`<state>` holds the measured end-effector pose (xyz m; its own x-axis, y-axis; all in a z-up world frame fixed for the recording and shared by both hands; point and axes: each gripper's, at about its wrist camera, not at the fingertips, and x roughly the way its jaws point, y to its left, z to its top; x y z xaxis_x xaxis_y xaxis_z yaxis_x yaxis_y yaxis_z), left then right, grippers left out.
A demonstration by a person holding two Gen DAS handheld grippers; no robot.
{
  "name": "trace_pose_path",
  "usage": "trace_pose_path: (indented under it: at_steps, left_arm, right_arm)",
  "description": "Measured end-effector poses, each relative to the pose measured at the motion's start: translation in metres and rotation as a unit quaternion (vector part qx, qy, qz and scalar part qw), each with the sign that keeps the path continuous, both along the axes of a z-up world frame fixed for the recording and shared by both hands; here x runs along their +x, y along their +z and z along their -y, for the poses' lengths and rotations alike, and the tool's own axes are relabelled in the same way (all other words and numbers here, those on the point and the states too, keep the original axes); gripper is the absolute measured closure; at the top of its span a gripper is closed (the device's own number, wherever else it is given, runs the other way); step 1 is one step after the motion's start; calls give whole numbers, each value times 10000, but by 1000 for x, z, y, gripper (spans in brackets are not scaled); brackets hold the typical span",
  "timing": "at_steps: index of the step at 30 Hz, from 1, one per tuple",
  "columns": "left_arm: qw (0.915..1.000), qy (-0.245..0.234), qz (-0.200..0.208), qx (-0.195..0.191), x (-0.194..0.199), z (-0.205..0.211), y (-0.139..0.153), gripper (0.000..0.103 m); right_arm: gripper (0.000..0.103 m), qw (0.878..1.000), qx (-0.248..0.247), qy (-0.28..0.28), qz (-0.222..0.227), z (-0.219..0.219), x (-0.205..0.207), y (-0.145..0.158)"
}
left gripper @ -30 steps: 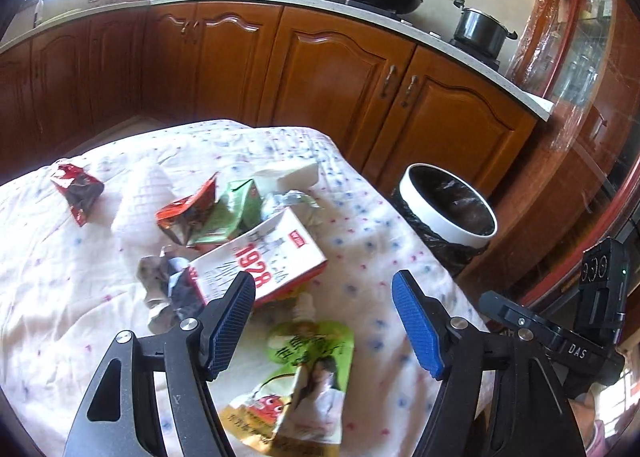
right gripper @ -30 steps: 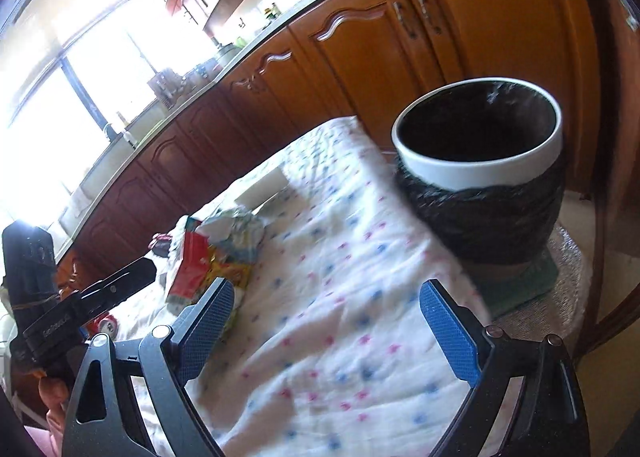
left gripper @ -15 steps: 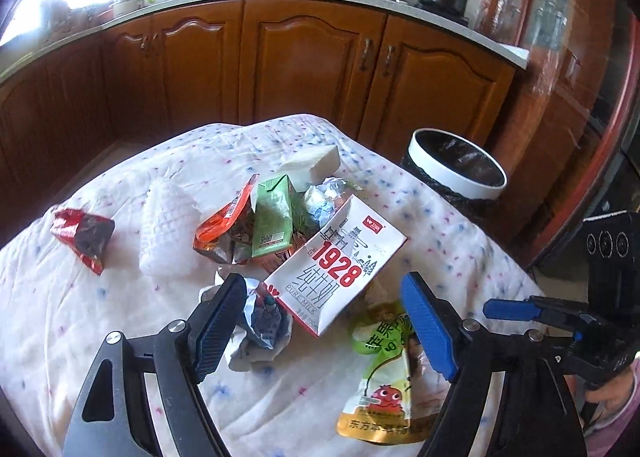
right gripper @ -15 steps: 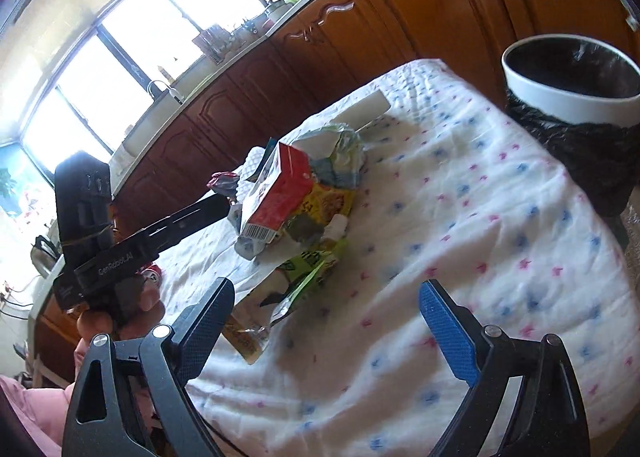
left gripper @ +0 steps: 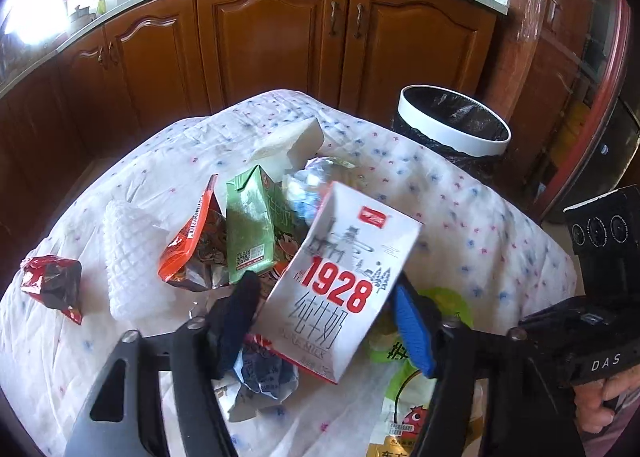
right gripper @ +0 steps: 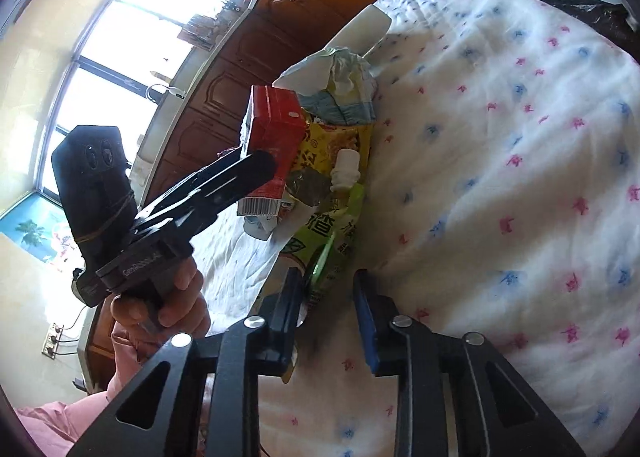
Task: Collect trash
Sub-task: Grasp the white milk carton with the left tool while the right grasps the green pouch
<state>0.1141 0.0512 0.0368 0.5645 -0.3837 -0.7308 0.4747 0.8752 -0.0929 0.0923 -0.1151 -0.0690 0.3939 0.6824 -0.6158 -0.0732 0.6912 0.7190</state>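
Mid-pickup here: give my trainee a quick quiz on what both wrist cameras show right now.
1. True or false: the trash bin stands on the table.
2. The left hand-held gripper holds between its fingers: A) a glass bottle B) the 1928 milk carton C) a banana peel.
3. What colour is the spout cap on the green pouch in front of the right hand-held gripper?
Key: 1 false, it stands beyond the table's edge; 2 B; 3 white.

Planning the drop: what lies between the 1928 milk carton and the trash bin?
Left wrist view: only bare dotted tablecloth separates the 1928 milk carton from the trash bin.
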Motion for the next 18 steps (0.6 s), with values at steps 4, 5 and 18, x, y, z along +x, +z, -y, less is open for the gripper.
trace_pose_path:
  at_steps: [4,5,18]
  left_arm:
    - [9998,129,144,-49,-8,3,3,53]
    - [9997,167,152,-80,-11,4,4,54]
    - [9902,813,-331,-1082,-67,9,4,55]
  right_arm:
    - [98,9999,48,34,123,0,-4,4]
    - [99,9999,36,13,169,2,-5,6]
    - [102,9935,-462,-684,782,66,-25,44]
